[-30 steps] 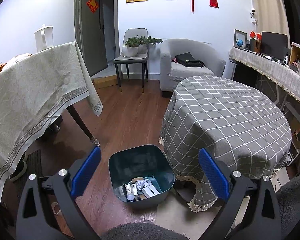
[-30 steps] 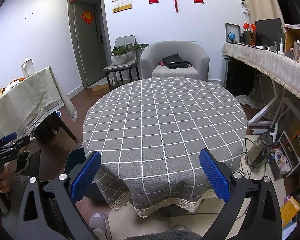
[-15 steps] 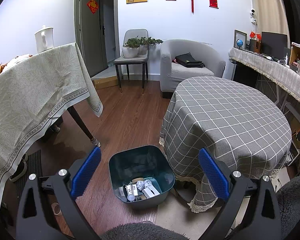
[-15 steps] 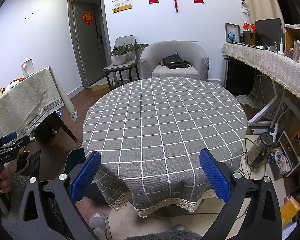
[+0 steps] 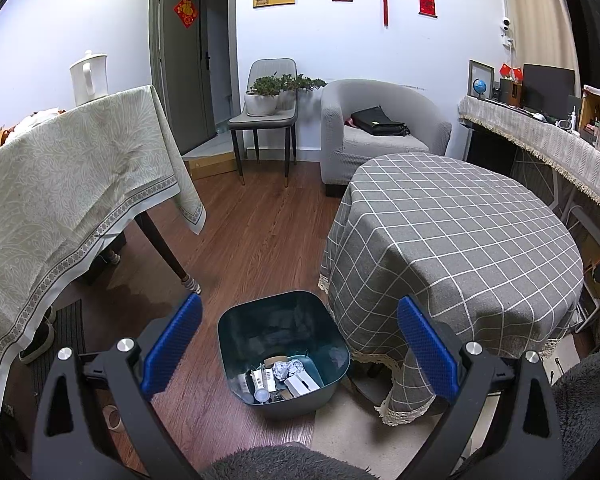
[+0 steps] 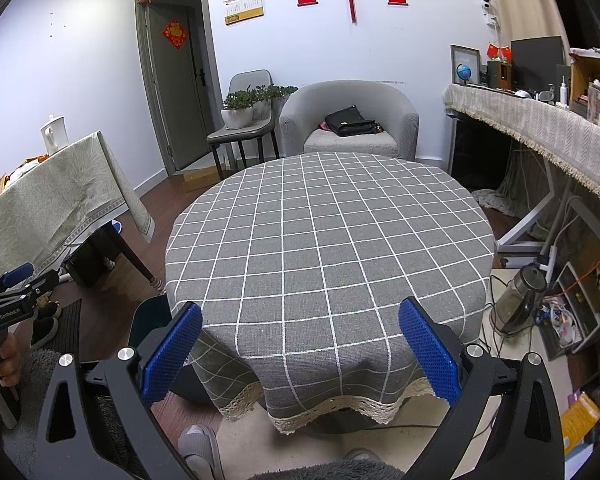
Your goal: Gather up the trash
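Left gripper (image 5: 298,340) hung wide open, empty, framing the bin (image 5: 283,350) at lower centre; right gripper (image 6: 299,340) gaped empty over the table (image 6: 328,248).

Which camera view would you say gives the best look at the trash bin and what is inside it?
The left wrist view: the trash bin sits open between the fingers, with crumpled paper visible inside. The right wrist view shows only a sliver of it beside the round table.

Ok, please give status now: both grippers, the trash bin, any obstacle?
Left gripper open, empty, above dark teal plastic trash bin. Crumpled paper and small boxes inside. Right gripper open, empty, facing round grey checked tablecloth. Nothing blocking.
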`<act>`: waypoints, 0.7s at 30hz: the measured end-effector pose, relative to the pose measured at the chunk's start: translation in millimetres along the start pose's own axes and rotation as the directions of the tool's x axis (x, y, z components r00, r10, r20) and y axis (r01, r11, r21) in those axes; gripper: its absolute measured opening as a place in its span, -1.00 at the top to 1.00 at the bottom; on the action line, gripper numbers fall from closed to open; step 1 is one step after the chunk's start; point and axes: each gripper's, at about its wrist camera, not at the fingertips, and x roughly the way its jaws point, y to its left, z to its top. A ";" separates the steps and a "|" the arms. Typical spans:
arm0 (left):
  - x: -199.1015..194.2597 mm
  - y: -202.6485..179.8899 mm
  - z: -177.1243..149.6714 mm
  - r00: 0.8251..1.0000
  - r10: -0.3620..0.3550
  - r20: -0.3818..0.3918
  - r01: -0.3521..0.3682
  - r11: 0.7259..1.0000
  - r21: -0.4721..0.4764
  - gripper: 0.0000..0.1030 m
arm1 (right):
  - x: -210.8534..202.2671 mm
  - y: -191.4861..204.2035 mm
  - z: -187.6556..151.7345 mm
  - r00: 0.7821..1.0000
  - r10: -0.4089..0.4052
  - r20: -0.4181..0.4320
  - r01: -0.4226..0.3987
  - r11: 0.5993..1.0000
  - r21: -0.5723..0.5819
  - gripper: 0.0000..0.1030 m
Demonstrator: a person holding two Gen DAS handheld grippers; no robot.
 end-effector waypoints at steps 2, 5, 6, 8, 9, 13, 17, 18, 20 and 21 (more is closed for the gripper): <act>-0.3 -0.4 -0.5 1.000 0.001 0.001 -0.001 1.000 0.001 -0.93 | -0.1 -0.1 0.1 1.000 0.000 0.000 0.000 1.000 0.000 -0.93; -0.4 -0.4 -0.7 1.000 0.000 0.001 0.000 1.000 0.000 -0.93 | -0.4 -0.3 0.0 1.000 0.000 0.000 0.000 1.000 -0.001 -0.93; -0.4 -0.5 -0.2 1.000 0.000 0.001 0.000 1.000 -0.002 -0.93 | 0.0 -0.1 0.2 1.000 0.000 0.000 0.000 1.000 -0.001 -0.93; -1.3 -1.0 0.6 1.000 0.000 0.003 0.000 1.000 -0.005 -0.94 | -0.2 -0.1 0.2 1.000 0.000 0.000 0.000 1.000 -0.001 -0.93; -1.1 -0.8 0.9 1.000 0.000 0.002 0.000 1.000 -0.006 -0.93 | -0.1 0.0 0.2 1.000 0.000 0.000 0.000 1.000 0.000 -0.93; -1.3 -1.0 0.5 1.000 0.000 0.003 0.000 1.000 -0.003 -0.93 | -0.2 0.0 0.3 1.000 0.000 0.000 0.000 1.000 0.000 -0.93; -1.1 -1.6 1.1 1.000 -0.007 0.002 0.007 1.000 -0.001 -0.93 | -0.1 0.0 0.5 1.000 0.000 0.000 0.000 1.000 0.000 -0.93; -1.2 -2.1 1.0 1.000 -0.006 0.000 0.006 1.000 -0.002 -0.93 | -0.1 0.1 0.5 1.000 0.000 0.000 0.000 1.000 0.000 -0.93; -1.8 -4.1 0.9 1.000 -0.003 0.000 0.003 1.000 -0.001 -0.93 | -0.3 0.0 0.5 1.000 -0.001 0.000 0.001 1.000 0.000 -0.93; -1.9 -5.1 1.1 1.000 -0.001 0.000 0.001 1.000 0.000 -0.93 | -0.4 0.0 0.5 1.000 -0.001 0.000 0.001 1.000 -0.001 -0.93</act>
